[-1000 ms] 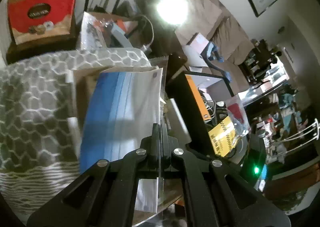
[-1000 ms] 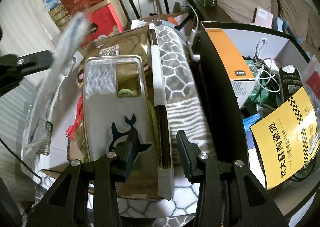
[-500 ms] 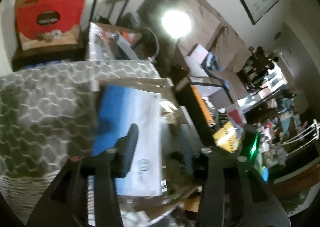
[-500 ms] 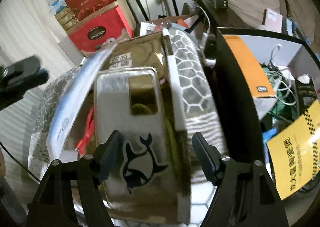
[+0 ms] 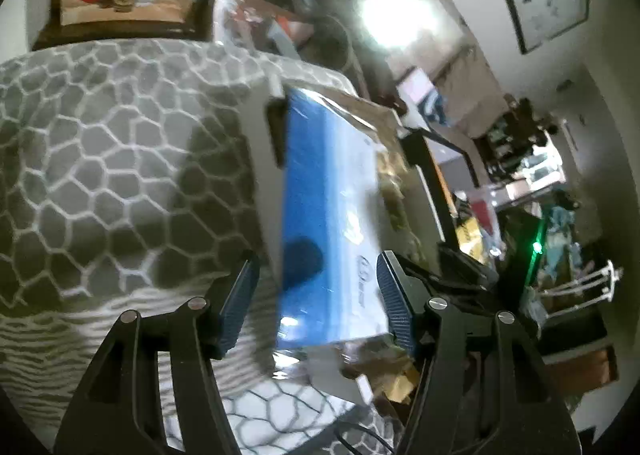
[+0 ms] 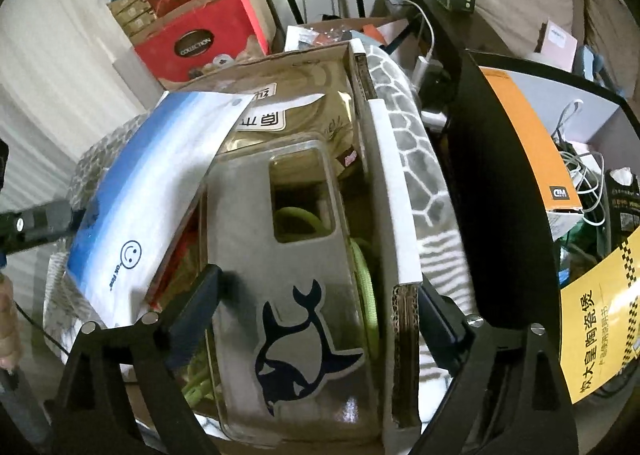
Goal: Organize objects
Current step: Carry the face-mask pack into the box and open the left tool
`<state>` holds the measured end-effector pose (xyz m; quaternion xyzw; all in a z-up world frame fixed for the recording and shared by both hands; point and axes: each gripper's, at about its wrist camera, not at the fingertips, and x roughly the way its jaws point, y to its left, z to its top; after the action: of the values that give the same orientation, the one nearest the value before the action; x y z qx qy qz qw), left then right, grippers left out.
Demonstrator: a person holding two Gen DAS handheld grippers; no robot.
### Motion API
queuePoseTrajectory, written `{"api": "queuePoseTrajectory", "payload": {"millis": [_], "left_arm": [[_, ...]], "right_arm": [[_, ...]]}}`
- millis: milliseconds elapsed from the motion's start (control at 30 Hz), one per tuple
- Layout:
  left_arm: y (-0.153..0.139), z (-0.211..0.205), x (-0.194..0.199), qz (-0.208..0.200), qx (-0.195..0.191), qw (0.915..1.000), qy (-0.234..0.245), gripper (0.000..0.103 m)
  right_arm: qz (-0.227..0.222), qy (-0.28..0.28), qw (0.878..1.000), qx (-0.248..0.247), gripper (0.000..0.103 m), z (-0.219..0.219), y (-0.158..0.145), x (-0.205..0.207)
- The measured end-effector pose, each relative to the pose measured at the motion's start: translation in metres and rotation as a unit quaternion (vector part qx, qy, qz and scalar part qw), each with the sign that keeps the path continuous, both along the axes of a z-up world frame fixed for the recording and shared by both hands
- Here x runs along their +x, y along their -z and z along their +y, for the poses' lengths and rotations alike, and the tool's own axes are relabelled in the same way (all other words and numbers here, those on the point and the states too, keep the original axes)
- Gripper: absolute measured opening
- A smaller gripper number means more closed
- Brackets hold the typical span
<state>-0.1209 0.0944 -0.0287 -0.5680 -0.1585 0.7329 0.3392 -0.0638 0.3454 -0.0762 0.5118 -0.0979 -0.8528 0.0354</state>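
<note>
Both jaws have just been opening. The left hand-held gripper (image 5: 318, 287) gapes above the blue-and-white flat plastic packet (image 6: 152, 203) lying in the open cardboard box (image 6: 362, 67); the right hand-held gripper (image 6: 316, 311) gapes over the clear whale-printed phone case (image 6: 288, 275) beside that packet.

light: dim room, lamp (image 5: 400, 17) glare blown out | blur: left view smeared — perhaps motion | edges: fisheye-bent, dark
</note>
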Motion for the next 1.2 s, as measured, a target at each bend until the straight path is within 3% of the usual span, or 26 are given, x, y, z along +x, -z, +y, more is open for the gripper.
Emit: {"api": "queuePoseTrajectory", "payload": {"millis": [33,100,233,500,700,867,1033,1200], "left_arm": [[0.000,0.003,0.002,-0.002,0.002,1.0000,0.005,0.033],[0.000,0.007,0.007,-0.011,0.000,0.9999,0.010,0.019],[-0.004,0.012,0.017,-0.009,-0.005,0.9999,0.000,0.010],[-0.002,0.038,0.033,-0.007,-0.031,0.9992,0.025,0.009],[0.003,0.045,0.038,-0.026,-0.023,0.9990,0.028,0.008],[0.010,0.047,0.045,-0.049,-0.017,0.9986,0.007,0.008],[0.016,0.047,0.048,-0.063,0.009,0.9969,-0.046,0.006],[0.017,0.057,0.051,-0.048,-0.010,0.9981,-0.037,0.006]], "right_arm": [[0.000,0.001,1.000,-0.001,0.091,0.000,0.000,0.000],[0.000,0.001,1.000,-0.002,0.091,0.001,0.000,0.001],[0.001,0.003,1.000,-0.002,0.091,0.001,-0.001,0.003],[0.004,0.013,1.000,-0.020,0.088,0.008,-0.005,0.008],[0.022,0.033,0.999,-0.027,0.086,0.025,-0.020,0.012],[0.009,0.033,0.999,-0.001,0.085,0.023,-0.015,0.002],[0.006,0.036,0.999,-0.007,0.081,0.023,-0.010,0.002],[0.015,0.036,0.999,-0.007,0.081,0.025,-0.015,0.005]]}}
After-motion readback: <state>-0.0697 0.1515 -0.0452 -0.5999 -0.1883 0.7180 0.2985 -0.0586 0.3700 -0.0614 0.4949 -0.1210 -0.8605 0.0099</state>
